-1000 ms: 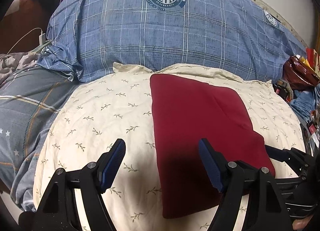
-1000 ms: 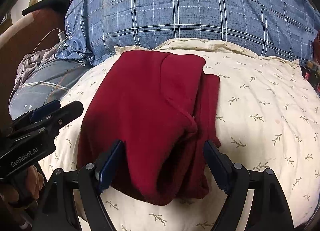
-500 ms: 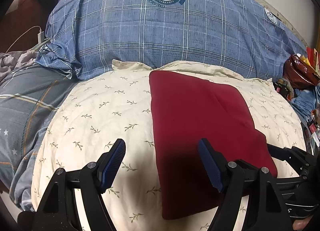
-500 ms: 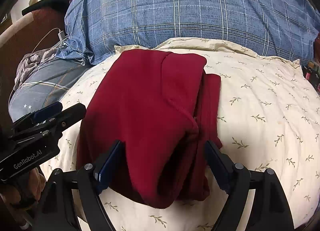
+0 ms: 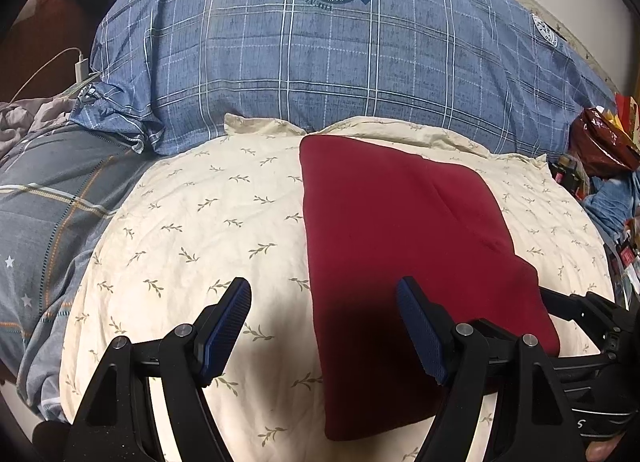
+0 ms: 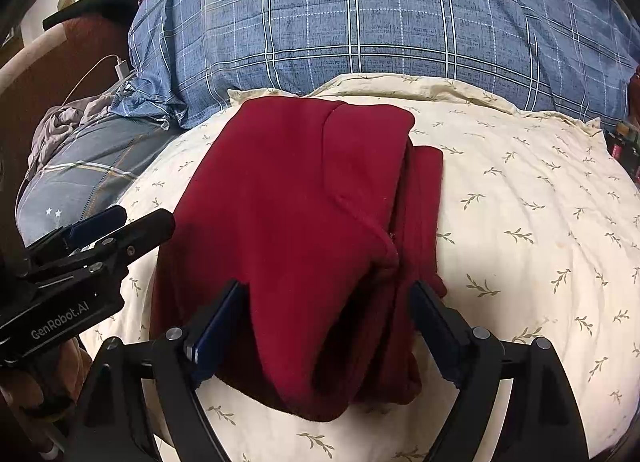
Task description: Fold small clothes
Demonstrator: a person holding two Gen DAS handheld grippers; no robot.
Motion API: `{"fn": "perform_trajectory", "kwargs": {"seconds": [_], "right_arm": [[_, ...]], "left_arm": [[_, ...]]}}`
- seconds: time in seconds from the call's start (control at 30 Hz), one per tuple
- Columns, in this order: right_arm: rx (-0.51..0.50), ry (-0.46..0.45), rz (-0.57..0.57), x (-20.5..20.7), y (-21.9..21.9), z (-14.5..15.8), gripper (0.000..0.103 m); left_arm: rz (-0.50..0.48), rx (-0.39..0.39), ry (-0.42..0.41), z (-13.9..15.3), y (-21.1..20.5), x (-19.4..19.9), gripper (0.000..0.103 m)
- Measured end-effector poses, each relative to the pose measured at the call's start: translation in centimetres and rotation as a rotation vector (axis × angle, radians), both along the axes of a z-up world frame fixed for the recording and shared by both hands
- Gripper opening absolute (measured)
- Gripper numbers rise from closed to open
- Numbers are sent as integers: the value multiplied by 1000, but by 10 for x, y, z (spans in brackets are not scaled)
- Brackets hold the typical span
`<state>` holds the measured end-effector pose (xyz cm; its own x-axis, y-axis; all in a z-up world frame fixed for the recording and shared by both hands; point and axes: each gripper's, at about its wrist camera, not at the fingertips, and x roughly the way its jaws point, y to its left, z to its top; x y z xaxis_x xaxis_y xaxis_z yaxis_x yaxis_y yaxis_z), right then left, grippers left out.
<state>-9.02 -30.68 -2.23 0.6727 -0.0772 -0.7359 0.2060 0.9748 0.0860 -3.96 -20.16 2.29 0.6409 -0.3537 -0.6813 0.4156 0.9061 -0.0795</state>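
- Little has shifted since the earlier frames: both hands sit where they were, and only the right gripper's jaws have spread a touch wider.
- Left gripper stands spread and empty, hovering over the garment's left edge; the right gripper's jaws straddle the near end of the folded garment, pads seemingly just clear of the cloth.
- Release looks like the step in hand; lifting straight off, without snagging a layer, would keep the fold tidy.
- Garment lies on the cream pillow, long axis running from the grippers toward the blue quilt.
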Motion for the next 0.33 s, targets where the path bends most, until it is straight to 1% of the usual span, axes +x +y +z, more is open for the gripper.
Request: {"fn": "perform_trajectory", "kwargs": {"seconds": [0.27,0.33], "right_arm": [[8,-5,0,-2,-4,0,87],[10,-10,-2,-3,-8,3,87]], "left_arm": [[3,-9,-4,-3,1,3,75],[1,-4,2,-5,2,6,75]]}}
